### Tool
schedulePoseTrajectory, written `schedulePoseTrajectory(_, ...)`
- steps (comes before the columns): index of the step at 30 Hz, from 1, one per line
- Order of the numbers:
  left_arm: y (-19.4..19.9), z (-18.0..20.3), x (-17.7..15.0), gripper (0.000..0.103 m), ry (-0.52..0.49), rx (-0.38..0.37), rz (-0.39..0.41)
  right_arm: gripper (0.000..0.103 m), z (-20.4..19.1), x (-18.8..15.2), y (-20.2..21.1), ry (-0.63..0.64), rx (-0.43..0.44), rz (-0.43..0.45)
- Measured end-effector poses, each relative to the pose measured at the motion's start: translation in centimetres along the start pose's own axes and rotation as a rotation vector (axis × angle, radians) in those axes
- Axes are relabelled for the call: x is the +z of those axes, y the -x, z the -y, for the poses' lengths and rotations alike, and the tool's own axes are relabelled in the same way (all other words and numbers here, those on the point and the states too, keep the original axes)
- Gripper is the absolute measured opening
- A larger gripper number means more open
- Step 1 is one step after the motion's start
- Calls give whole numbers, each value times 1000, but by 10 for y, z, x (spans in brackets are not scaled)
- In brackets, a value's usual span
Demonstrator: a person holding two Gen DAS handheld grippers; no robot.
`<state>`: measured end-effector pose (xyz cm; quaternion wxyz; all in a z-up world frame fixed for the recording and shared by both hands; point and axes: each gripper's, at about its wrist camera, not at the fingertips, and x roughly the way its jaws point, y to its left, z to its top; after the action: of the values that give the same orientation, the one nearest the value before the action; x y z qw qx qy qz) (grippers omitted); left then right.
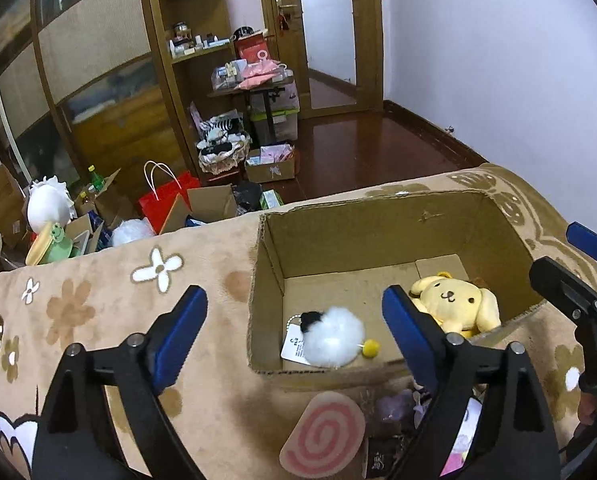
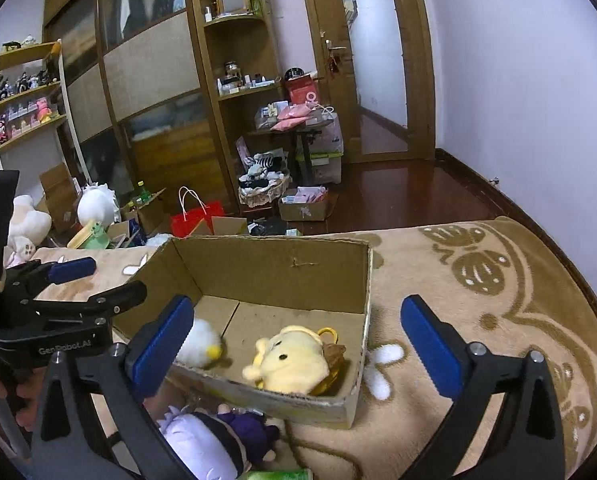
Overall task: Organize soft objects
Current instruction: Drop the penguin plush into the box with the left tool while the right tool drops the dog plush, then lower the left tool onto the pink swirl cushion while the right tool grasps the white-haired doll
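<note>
An open cardboard box (image 1: 330,232) (image 2: 258,264) sits on a beige flowered blanket. Inside lie a yellow dog plush (image 1: 458,304) (image 2: 294,364) and a white fluffy pompom charm (image 1: 332,342) (image 2: 198,340) with a tag and a small yellow ball. My left gripper (image 1: 294,340) is open and empty, above the box's near left corner. My right gripper (image 2: 298,344) is open and empty over the box's near edge. A pink swirl plush (image 1: 322,434) and a purple-and-white doll (image 2: 214,436) lie on the blanket in front of the box.
The blanket (image 1: 98,312) (image 2: 478,280) ends at a drop to the floor beyond the box. Behind it are cardboard boxes, a red bag (image 1: 166,200), a white plush (image 1: 46,204), a wardrobe (image 1: 98,60) and a door (image 2: 378,60). A green item (image 2: 282,474) lies at the bottom edge.
</note>
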<state>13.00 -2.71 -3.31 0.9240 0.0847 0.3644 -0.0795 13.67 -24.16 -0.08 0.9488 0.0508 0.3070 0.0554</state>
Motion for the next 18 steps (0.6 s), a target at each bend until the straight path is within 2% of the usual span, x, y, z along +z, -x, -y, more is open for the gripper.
schedulePoseTrajectory(8, 38, -8, -7, 94, 4, -1, 20, 103, -11, -7, 26, 9, -29, 5)
schedulePoseTrajectory(18, 66, -18, -22, 94, 27, -10, -23, 103, -26, -22, 53, 19, -59, 0)
